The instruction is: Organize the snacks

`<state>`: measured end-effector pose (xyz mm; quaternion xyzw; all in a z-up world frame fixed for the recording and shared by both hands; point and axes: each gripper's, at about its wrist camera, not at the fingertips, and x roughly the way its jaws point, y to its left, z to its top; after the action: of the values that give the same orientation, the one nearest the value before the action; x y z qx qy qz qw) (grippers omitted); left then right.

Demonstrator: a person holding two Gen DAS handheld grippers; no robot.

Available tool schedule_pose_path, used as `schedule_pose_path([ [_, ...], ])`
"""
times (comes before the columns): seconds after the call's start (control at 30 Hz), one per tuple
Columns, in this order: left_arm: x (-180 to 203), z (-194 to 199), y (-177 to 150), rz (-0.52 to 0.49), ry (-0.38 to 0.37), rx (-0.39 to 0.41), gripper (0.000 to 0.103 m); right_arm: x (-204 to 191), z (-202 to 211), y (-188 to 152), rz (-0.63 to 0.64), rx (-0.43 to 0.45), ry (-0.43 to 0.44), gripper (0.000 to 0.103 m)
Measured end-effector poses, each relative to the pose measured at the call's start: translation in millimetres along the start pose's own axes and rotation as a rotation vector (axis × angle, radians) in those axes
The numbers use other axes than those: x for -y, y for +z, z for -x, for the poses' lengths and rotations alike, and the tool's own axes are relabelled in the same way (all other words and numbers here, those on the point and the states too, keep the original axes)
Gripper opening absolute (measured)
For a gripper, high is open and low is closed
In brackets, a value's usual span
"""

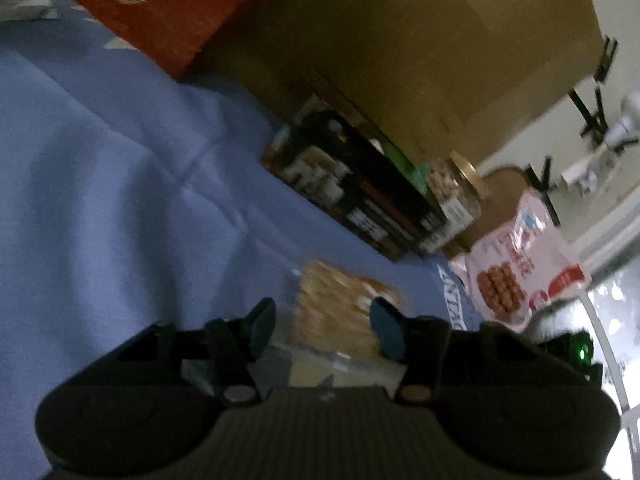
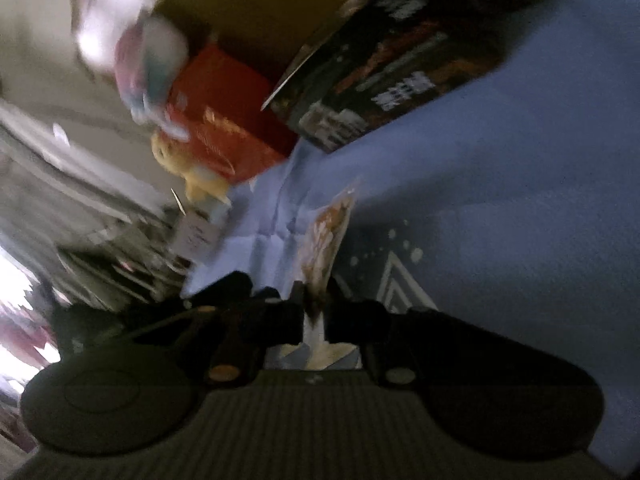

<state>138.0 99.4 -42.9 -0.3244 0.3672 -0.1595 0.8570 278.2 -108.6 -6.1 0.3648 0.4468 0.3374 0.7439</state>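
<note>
In the left wrist view my left gripper is open, its fingers on either side of a clear pack of pale crackers lying on the blue cloth. A black snack box, a nut jar with a gold lid and a pink cookie bag lie beyond. In the blurred right wrist view my right gripper is shut on the edge of a thin snack packet, held above the blue cloth. The black snack box is ahead.
A large brown cardboard box stands behind the snacks, with a red bag to its left. The right wrist view shows a red box, a yellow soft toy and blurred clutter at left.
</note>
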Motion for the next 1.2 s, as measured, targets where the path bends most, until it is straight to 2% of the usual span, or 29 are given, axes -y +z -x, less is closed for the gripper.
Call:
schedule_pose_path([
  [0.1,-9.9,1.1,0.8,0.079,-0.049,-0.028,0.057,10.5,14.4,-0.8,-0.094,0.012,0.081,0.01],
  [0.23,-3.4,-6.1,-3.3,0.116,-0.142,-0.076,0.057,11.7,23.5,-1.6,-0.133,0.018,0.153,0.01],
  [0.33,11.6,-12.7,0.4,0.094,-0.179,-0.09,0.053,4.8,23.3,4.3,-0.139,0.021,0.207,0.01],
  [0.37,16.9,-13.0,4.2,0.082,-0.171,-0.08,0.051,1.6,24.0,7.5,-0.129,0.025,0.212,0.01],
  [0.53,49.5,-24.5,46.7,0.006,-0.157,-0.043,0.047,-19.5,30.2,42.1,-0.022,0.085,0.188,0.01],
  [0.7,85.6,-53.0,91.3,-0.136,-0.075,0.015,0.047,-47.4,28.5,89.4,0.169,0.18,0.096,0.011],
  [0.87,91.7,-94.4,120.1,-0.162,-0.003,0.041,0.047,-55.6,6.4,128.1,0.309,0.249,-0.038,0.015],
  [0.9,91.1,-102.8,122.4,-0.168,0.017,0.042,0.047,-56.1,-0.3,131.4,0.353,0.261,-0.078,0.017],
  [0.97,91.0,-116.5,124.1,-0.189,0.074,0.054,0.047,-57.7,-14.0,132.6,0.447,0.285,-0.178,0.03],
  [1.07,92.3,-121.9,121.2,-0.246,0.14,0.102,0.049,-59.9,-26.2,124.8,0.574,0.348,-0.353,0.041],
  [1.13,92.8,-119.2,117.7,-0.266,0.147,0.115,0.049,-58.3,-22.6,117.2,0.612,0.395,-0.381,0.042],
  [1.2,92.9,-113.3,113.3,-0.286,0.158,0.124,0.049,-56.3,-14.8,111.3,0.594,0.415,-0.359,0.042],
])
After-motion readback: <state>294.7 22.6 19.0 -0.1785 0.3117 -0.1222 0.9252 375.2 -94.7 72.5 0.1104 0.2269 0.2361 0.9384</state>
